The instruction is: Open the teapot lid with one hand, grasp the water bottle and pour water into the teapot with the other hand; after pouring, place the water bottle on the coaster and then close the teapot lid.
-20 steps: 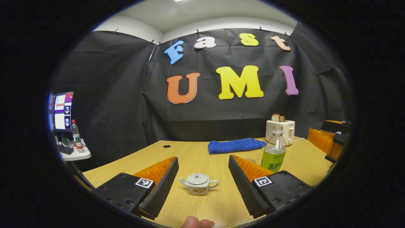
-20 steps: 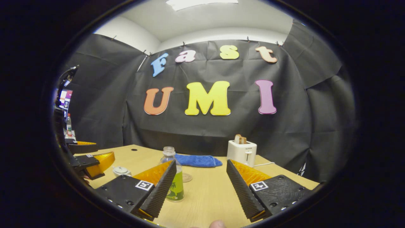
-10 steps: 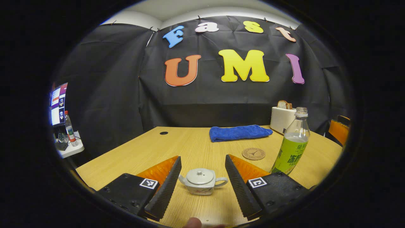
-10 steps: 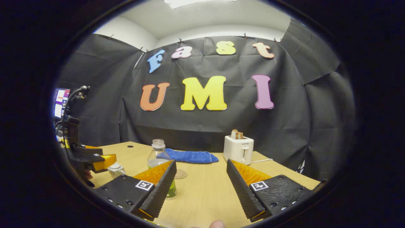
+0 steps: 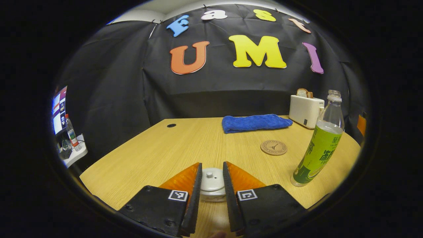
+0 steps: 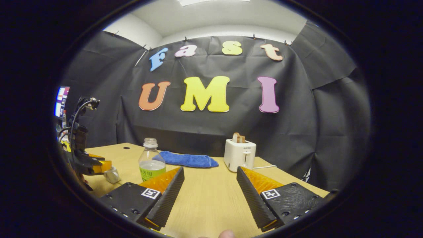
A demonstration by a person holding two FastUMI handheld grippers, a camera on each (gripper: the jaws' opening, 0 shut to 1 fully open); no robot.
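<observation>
Near the table's point(image 5: 158, 155) front edge sits the teapot point(image 5: 211, 190), with the left gripper point(image 5: 211, 191) closed in on the lid point(image 5: 211, 176), fingers tight at both sides of it; cannot tell if the pads press on the lid itself or on the pot's shoulders. Could go wrong in this way: if the grip takes the body too, a lift pulls the whole pot up and may tip it toward the near edge, which is close behind. Could also slip, the lid being small, smooth and rounded, and fall back crooked or roll off. Should lift straight up, slowly. To the right stands the bottle point(image 5: 318, 145), upright, cap off, near the table's right edge, so a careless push from the side may topple and spill it. Just beside it, toward the middle, lies the coaster point(image 5: 273, 147), bare. Farther back rest the towel point(image 5: 256, 122) and toaster point(image 5: 305, 110), well apart from the work. Right gripper point(image 6: 210, 191) hangs wide open, holding nothing, with the bottle point(image 6: 151, 160) off to its left. Plenty of free wood between pot and towel for moving.
</observation>
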